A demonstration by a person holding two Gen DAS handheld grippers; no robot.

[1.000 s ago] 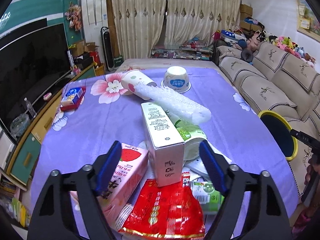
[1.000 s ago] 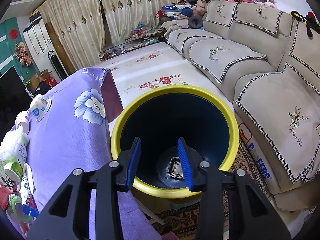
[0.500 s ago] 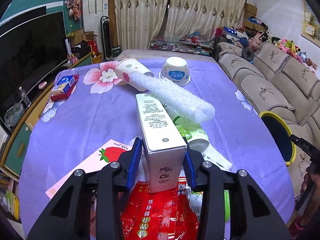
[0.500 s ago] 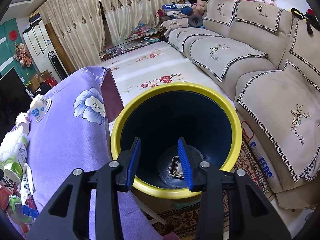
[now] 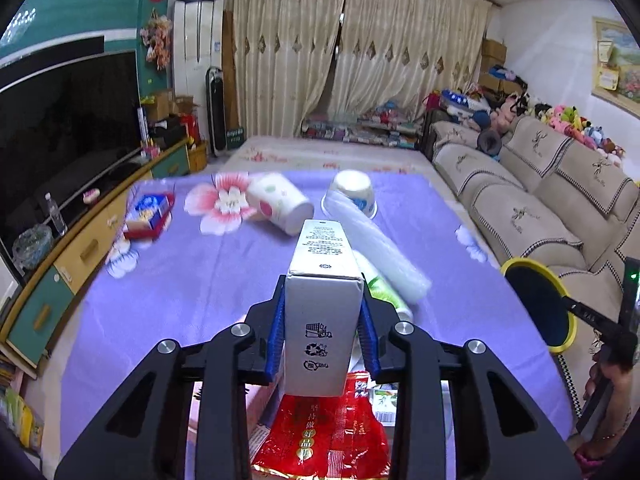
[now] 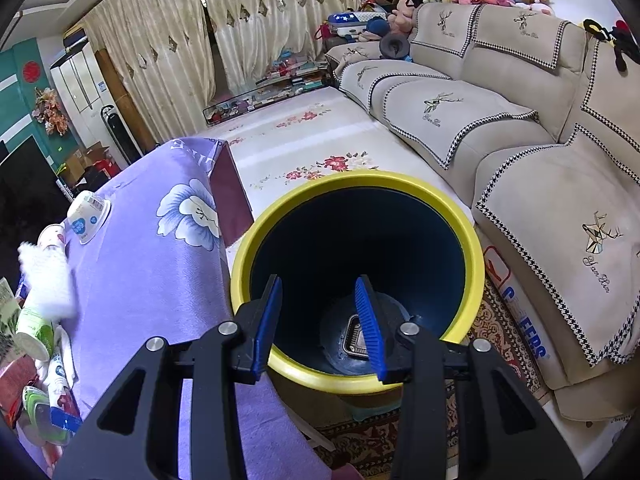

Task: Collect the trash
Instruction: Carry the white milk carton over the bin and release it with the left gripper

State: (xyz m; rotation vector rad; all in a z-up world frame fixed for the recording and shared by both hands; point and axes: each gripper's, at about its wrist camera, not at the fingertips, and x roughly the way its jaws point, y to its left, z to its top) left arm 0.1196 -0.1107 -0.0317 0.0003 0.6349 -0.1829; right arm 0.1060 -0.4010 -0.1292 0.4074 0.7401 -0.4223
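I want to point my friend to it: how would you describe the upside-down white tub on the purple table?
Start at the purple flowered tablecloth and look to its far end, toward the curtains. There the white tub sits upside down, right of a tipped paper cup. Unlike its neighbours, it stands on its rim and carries a blue label.

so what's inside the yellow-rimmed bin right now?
The bin holds one flat, dark-framed rectangular piece on its floor. The right tongs, open and empty, cover part of the floor.
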